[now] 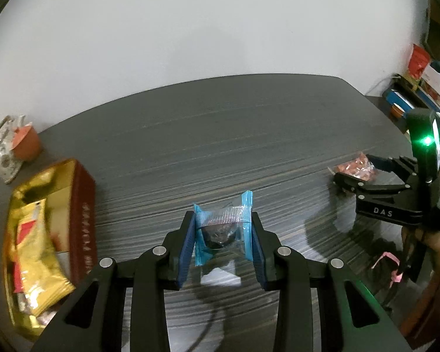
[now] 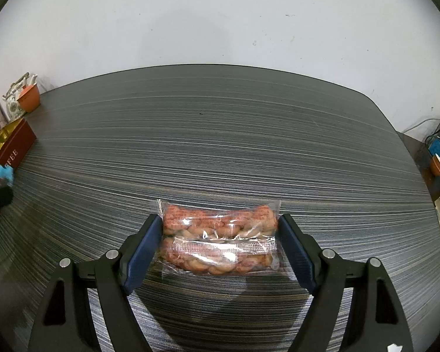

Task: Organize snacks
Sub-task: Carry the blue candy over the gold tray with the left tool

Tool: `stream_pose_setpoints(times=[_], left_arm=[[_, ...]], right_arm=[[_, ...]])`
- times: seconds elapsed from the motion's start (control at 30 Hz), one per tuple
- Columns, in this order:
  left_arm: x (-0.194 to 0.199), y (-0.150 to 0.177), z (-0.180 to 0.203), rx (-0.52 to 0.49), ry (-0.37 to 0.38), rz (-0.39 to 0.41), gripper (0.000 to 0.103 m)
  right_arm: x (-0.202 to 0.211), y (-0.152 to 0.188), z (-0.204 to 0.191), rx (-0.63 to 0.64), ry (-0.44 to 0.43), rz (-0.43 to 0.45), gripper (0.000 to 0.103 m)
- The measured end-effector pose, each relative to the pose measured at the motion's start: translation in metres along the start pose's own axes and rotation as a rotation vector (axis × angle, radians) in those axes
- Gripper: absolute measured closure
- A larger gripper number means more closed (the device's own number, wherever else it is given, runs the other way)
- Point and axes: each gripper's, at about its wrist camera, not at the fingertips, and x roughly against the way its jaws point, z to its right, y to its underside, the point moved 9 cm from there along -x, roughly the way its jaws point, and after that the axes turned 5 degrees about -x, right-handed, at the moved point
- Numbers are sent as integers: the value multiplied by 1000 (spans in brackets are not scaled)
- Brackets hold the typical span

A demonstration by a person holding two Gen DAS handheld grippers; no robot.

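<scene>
My left gripper [image 1: 223, 228] is shut on a small blue-edged clear packet with a dark snack inside [image 1: 224, 228], held just above the dark striped table [image 1: 220, 135]. A red box with a gold lining [image 1: 44, 228] holds gold and red snack bags at the left. My right gripper [image 2: 218, 240] has its blue pads against both ends of a clear packet of orange-brown twisted snacks [image 2: 218, 242]. That packet [image 1: 356, 168] and the right gripper [image 1: 363, 173] also show at the right in the left wrist view.
A patterned teapot [image 1: 4, 152] and an orange cup [image 1: 26, 142] stand at the table's far left corner. Shelves with boxes [image 1: 419, 88] are off the table to the right. A white wall is behind the table.
</scene>
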Motion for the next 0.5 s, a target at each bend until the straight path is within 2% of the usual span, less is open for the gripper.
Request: stream_pose_setpoints(times=[0.17, 0.5], left_arm=[[20, 1, -23, 34, -49, -1, 67], [77, 11, -89, 91, -144, 52, 67]], right_arm=[[1, 0, 0, 0, 1, 0, 26], [0, 0, 0, 1, 2, 0, 26]])
